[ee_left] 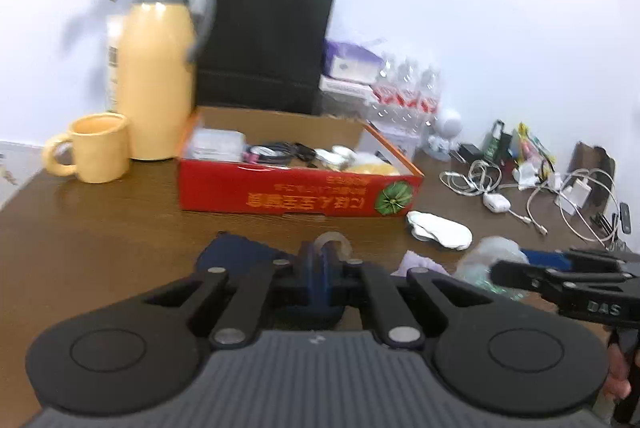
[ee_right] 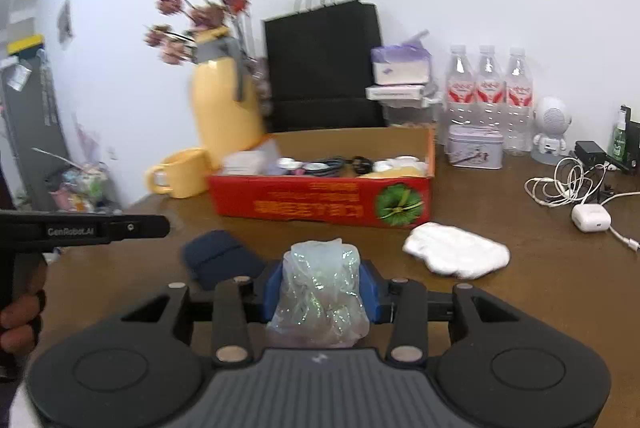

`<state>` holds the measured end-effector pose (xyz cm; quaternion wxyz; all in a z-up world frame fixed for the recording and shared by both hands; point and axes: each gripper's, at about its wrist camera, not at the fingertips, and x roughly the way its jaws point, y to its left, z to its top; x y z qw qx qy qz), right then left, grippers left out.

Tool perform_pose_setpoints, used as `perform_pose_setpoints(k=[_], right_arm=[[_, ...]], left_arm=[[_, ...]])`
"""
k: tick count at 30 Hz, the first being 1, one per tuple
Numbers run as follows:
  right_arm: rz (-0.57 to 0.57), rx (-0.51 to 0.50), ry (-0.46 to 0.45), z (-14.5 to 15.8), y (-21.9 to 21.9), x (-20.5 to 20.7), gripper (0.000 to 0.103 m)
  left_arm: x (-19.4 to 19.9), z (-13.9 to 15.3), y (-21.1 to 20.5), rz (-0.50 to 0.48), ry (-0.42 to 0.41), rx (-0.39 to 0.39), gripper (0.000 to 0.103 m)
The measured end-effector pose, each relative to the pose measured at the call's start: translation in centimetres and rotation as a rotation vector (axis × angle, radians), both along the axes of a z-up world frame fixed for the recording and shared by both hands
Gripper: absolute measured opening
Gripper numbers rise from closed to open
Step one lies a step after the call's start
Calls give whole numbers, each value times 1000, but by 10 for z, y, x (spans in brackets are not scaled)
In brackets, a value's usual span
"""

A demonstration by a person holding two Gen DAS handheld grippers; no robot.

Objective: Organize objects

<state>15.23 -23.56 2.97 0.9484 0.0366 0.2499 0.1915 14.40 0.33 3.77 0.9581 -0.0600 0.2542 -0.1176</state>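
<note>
Left wrist view: left gripper (ee_left: 320,268) had its jaws pinched tight on a clear tape ring (ee_left: 333,243), held above the table (ee_left: 120,228) in front of the red box (ee_left: 300,194). To do it well I needed to clear the near wall, then release over a free gap (box already crowded).

Right wrist view: right gripper (ee_right: 320,292) was clamped on a crumpled plastic bag (ee_right: 320,288), box (ee_right: 320,202) straight ahead. Soft load, so I judged a steady squeeze and a low drop best. White cloth (ee_right: 456,254) and navy pouch (ee_right: 220,258) lay on the table, not yet sorted.
</note>
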Motion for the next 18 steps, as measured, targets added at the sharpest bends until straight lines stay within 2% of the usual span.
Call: perform_pose_setpoints(k=[7,11,15,18], right_arm=[[25,-9,-38,12,11,-40,40],[18,2,-54,17,13,-47,40],[30,-23,-70,26,15,-30,40],[43,-46,-104,41,14,5,40]], left_arm=[[-33,18,12,20,-57,-4,5],[-33,20,14,11,-61,-11,5],[-5,29,15,-47,-84,7,5],[45,45,20,-93,-90,11,6]])
